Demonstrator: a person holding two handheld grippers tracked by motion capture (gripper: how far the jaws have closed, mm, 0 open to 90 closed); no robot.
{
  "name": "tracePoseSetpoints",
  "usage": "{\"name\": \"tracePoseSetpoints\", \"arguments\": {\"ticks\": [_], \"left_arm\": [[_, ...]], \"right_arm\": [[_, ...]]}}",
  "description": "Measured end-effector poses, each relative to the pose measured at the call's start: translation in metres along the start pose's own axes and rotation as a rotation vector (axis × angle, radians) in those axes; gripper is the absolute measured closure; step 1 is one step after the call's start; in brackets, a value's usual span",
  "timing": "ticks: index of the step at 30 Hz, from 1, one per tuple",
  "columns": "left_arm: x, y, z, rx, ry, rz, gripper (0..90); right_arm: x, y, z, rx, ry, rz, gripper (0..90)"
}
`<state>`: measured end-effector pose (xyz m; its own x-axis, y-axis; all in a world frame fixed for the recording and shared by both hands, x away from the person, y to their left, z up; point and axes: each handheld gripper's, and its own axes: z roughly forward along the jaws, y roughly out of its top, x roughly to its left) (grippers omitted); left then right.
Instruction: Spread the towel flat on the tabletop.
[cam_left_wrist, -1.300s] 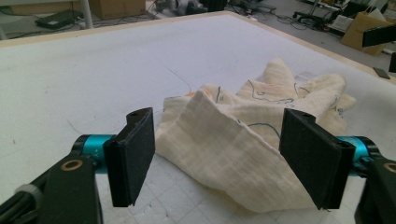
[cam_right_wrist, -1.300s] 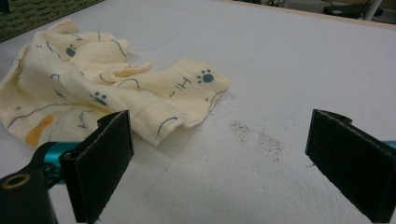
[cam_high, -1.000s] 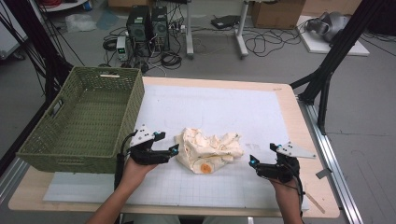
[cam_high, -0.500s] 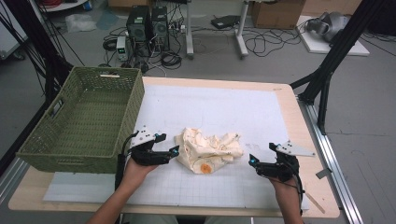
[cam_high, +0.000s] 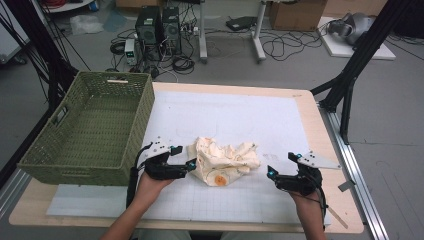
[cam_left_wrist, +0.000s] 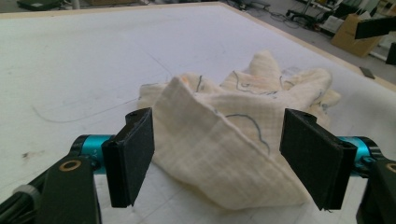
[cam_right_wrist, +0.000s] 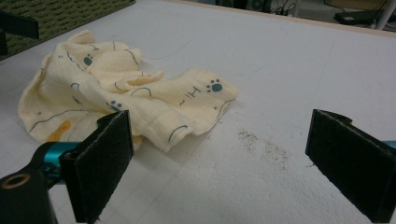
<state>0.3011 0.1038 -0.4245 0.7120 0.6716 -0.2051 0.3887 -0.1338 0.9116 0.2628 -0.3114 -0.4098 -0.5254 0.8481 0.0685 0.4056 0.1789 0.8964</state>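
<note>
Crumpled cloth (cam_high: 226, 161), paw prints, no legible writing

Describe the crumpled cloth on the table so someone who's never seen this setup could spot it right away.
Start at the wooden table with its white mat and the green wicker basket on its left. The cloth lies just right of the basket, near the front edge, between the left tongs and right tongs. It is the lone soft thing: crumpled cream fabric with blue paw prints and an orange patch.
</note>
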Motion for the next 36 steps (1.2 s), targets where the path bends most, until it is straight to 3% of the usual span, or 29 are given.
{"name": "tracePoseSetpoints", "arguments": {"ticks": [4, 9, 14, 17, 20, 22, 26, 31, 36], "left_arm": [[-0.008, 0.005, 0.014, 0.016, -0.024, -0.008, 25.3], [-0.02, 0.008, 0.035, 0.055, -0.008, 0.003, 25.3], [-0.025, 0.003, 0.055, 0.109, 0.048, 0.008, 31.8], [-0.023, 0.001, 0.061, 0.14, 0.051, 0.005, 45.3], [-0.02, -0.001, 0.061, 0.171, 0.058, 0.052, 72.1], [-0.018, 0.0, 0.058, 0.155, 0.058, 0.067, 80.3], [-0.013, 0.004, 0.049, 0.116, 0.066, 0.046, 81.5], [-0.006, 0.004, 0.039, 0.084, 0.076, 0.032, 81.7], [-0.003, 0.004, 0.034, 0.081, 0.066, 0.018, 81.5]], "right_arm": [[0.0, 0.001, 0.004, 0.01, 0.005, 0.005, 7.0], [0.003, 0.002, 0.008, 0.025, 0.008, -0.009, 7.0], [0.002, 0.0, 0.008, 0.028, 0.009, -0.01, 7.0], [0.001, 0.0, 0.006, 0.022, 0.005, -0.006, 7.0], [0.001, -0.001, 0.005, 0.018, 0.01, -0.001, 7.2], [0.001, -0.001, 0.006, 0.024, 0.017, -0.01, 11.9], [0.004, 0.0, 0.01, 0.036, 0.049, -0.019, 18.5], [0.01, 0.006, 0.022, 0.047, 0.13, -0.009, 32.2], [0.026, 0.011, 0.054, 0.112, 0.18, -0.072, 38.3]]}}
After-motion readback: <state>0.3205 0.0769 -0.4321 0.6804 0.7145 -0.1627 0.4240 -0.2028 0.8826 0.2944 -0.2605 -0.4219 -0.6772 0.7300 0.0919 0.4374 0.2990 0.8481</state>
